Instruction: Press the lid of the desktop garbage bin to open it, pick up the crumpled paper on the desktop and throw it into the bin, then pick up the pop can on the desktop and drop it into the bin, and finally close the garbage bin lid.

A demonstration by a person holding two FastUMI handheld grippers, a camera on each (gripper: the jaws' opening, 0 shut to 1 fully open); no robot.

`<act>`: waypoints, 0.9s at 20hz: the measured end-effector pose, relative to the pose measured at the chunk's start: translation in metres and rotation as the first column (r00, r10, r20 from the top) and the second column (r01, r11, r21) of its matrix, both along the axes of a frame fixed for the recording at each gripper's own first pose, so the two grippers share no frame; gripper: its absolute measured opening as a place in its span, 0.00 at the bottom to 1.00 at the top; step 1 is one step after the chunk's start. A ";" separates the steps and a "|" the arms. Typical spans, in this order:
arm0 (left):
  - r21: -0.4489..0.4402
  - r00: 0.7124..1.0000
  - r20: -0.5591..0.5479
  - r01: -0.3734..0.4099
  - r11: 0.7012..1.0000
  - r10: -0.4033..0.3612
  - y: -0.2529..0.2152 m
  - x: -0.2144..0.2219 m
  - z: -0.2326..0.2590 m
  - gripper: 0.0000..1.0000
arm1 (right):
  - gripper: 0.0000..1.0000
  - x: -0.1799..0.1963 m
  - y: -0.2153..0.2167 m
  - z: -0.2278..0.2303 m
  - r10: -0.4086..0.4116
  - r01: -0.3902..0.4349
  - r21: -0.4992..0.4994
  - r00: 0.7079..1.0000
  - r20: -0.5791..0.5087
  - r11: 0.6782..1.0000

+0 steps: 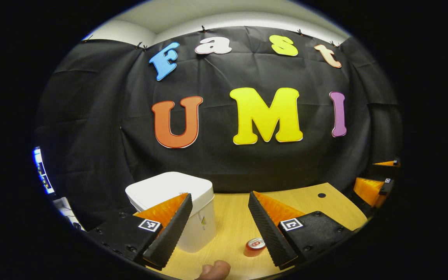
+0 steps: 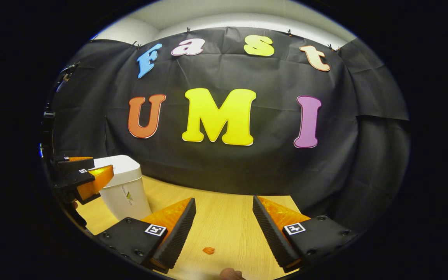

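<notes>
A white desktop bin [image 1: 177, 202] with its lid down stands on the wooden table [image 1: 231, 225], at lower left in the left gripper view. A red pop can [image 1: 255, 246] stands upright on the table just right of it, between my left gripper's fingers and below them. My left gripper [image 1: 218, 202] is open and held above the table, empty. In the right gripper view the bin [image 2: 125, 186] sits at the left with the left gripper [image 2: 86, 177] beside it. My right gripper [image 2: 224, 206] is open and empty over bare table. The crumpled paper is hidden from me.
A small orange scrap [image 2: 208, 250] lies on the table [image 2: 228, 217] near my right gripper. A round dark hole [image 1: 321, 195] marks the table's far right. The right gripper [image 1: 375, 182] shows at the right edge. A fingertip [image 1: 214, 270] shows at the bottom.
</notes>
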State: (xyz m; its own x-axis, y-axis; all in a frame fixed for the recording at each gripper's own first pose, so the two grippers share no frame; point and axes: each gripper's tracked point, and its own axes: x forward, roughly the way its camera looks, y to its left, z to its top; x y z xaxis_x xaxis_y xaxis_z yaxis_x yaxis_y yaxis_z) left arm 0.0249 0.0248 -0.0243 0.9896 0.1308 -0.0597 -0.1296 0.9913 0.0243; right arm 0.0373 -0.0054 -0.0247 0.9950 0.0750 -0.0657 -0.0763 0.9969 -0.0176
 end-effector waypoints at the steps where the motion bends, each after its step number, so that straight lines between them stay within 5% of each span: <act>1: 0.008 1.000 0.003 0.001 1.000 -0.001 0.001 0.004 0.001 0.96 | 0.93 0.002 0.000 0.000 -0.002 0.002 0.000 1.000 0.000 1.000; 9: 0.038 0.998 -0.010 -0.063 0.997 0.064 0.027 0.034 0.001 0.90 | 0.92 0.010 -0.008 0.003 -0.042 0.042 -0.001 0.999 0.004 0.999; 15: -0.021 0.991 -0.038 -0.126 0.992 0.125 0.055 0.059 -0.002 0.62 | 0.94 0.012 -0.021 0.011 -0.092 0.092 -0.015 0.995 0.025 0.996; 18: -0.078 0.985 -0.066 -0.163 0.984 0.158 0.073 0.071 -0.010 0.39 | 0.93 0.013 -0.017 0.003 -0.095 0.095 -0.035 0.995 0.002 0.995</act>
